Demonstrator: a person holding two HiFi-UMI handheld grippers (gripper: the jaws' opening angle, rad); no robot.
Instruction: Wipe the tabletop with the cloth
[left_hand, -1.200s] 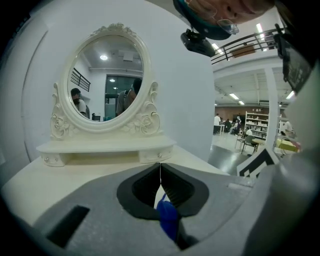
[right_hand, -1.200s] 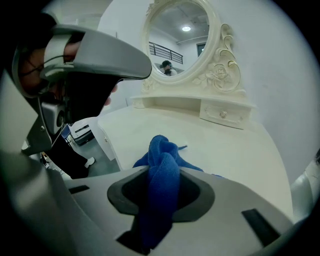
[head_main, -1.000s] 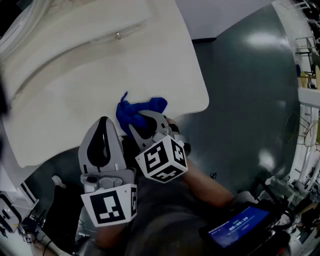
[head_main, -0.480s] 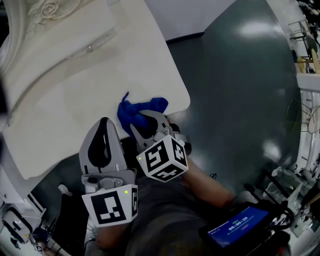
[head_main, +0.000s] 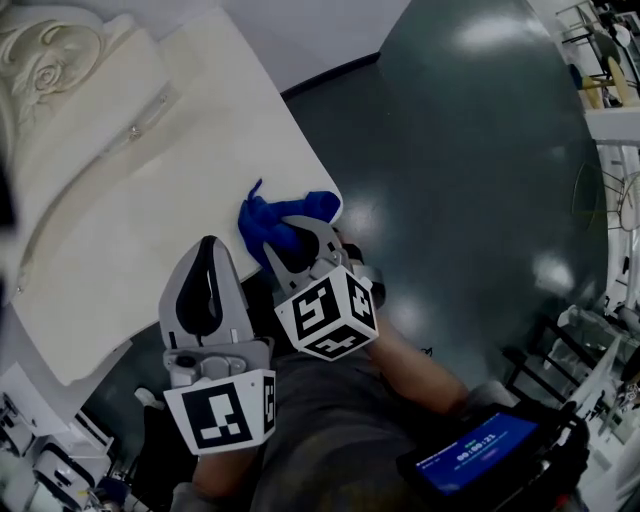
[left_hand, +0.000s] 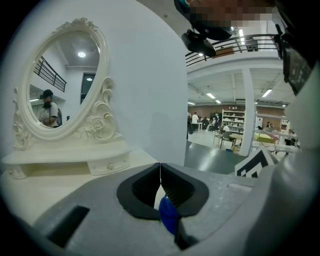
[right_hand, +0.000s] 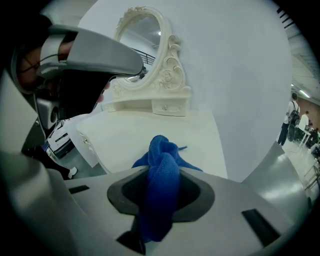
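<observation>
A bunched blue cloth (head_main: 262, 218) hangs in my right gripper (head_main: 288, 232), which is shut on it, just over the near right corner of the white tabletop (head_main: 150, 220). In the right gripper view the cloth (right_hand: 162, 155) fills the gap between the jaws of the right gripper (right_hand: 161, 172) and sticks out toward the table (right_hand: 150, 130). My left gripper (head_main: 207, 243) is beside it on the left, over the table's near edge, jaws shut and holding nothing. In the left gripper view the tips of the left gripper (left_hand: 160, 170) meet, and a bit of blue (left_hand: 169, 216) shows behind them.
A white ornate vanity mirror (left_hand: 65, 85) with a small drawer stands at the back of the table (head_main: 40, 60). Dark glossy floor (head_main: 480, 150) lies right of the table. A lit screen (head_main: 480, 455) sits at the lower right. People stand far off in the hall.
In the head view the table has slid left and turned, so the cloth and right gripper are now at its near right corner. Both grippers keep their state.
</observation>
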